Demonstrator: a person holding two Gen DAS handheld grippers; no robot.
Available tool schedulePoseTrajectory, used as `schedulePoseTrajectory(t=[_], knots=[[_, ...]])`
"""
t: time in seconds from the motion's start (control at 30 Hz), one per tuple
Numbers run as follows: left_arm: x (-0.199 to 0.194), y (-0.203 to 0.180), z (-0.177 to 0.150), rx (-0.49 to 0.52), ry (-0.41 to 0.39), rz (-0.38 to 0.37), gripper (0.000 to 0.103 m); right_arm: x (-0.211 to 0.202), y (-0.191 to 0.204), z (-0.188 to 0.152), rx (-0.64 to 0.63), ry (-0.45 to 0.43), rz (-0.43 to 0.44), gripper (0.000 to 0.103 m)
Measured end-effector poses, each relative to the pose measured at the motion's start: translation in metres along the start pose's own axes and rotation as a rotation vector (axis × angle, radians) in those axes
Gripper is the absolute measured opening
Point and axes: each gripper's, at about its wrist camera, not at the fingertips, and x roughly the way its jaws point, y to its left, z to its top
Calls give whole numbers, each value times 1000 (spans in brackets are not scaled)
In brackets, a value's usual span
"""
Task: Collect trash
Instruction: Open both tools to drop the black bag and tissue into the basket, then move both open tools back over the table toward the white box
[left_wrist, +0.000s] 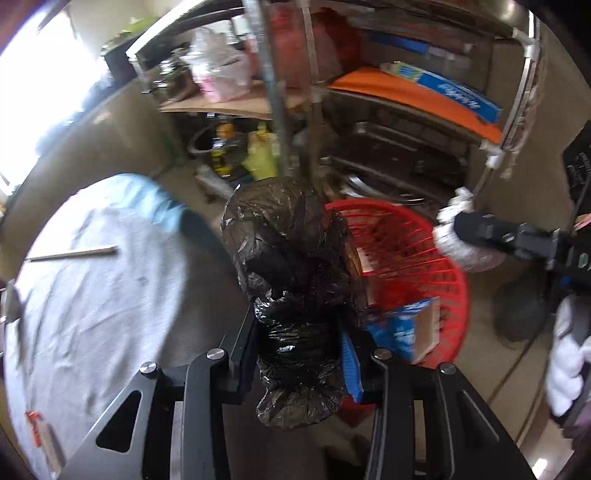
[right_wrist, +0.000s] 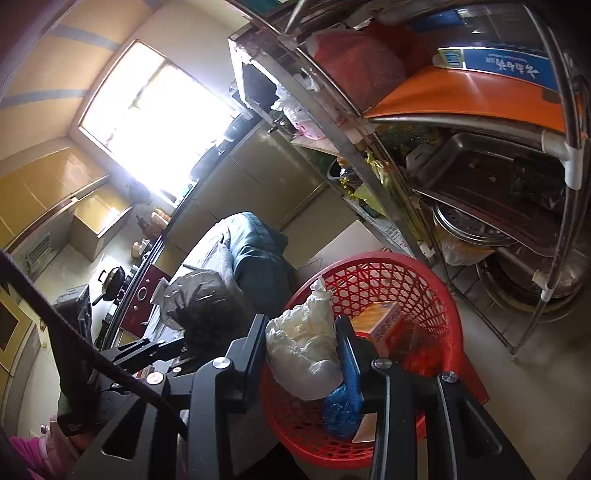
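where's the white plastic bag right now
The white plastic bag is clamped in the right hand-held gripper, over the near rim of the red basket; in the left wrist view it shows at right, beyond the basket.

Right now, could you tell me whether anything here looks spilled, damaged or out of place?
Nothing stands out. The left tongs grip a black plastic bag and the right tongs a white wad, both at the red basket; no spill shows.

The black bag (left_wrist: 295, 295) hides the near rim of the red basket (left_wrist: 424, 236). A blue box (left_wrist: 406, 328) in the basket is blurred, its print unreadable. In the right view the white wad (right_wrist: 303, 350) covers part of the basket floor, and the rack (right_wrist: 517, 166) runs off the frame.
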Motion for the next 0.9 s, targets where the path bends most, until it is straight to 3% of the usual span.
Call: schedulePoseTrajectory(t=[0.1,0.13,0.17,0.23,0.4,0.57,0.9], knots=[[4,-10,5,22,-4,-45,53,0,-2,0,13,3,-5,39],[3,-10,6,19,-8,-43,62,0,-2,1,20,4,-9,39],[0,-9,5,13,-15,-46,66,-1,-2,1,29,5,-13,48],[-7,-4,3,3,-32,-59,66,-5,-3,3,61,-4,-11,62],[-25,12,-9,-32,-56,-20,66,-13,4,8,42,-52,1,62],[-46,39,-41,-96,-58,56,66,-12,18,5,12,-44,21,62],[-116,124,-145,-354,-90,264,66,16,67,-17,-70,47,81,62]])
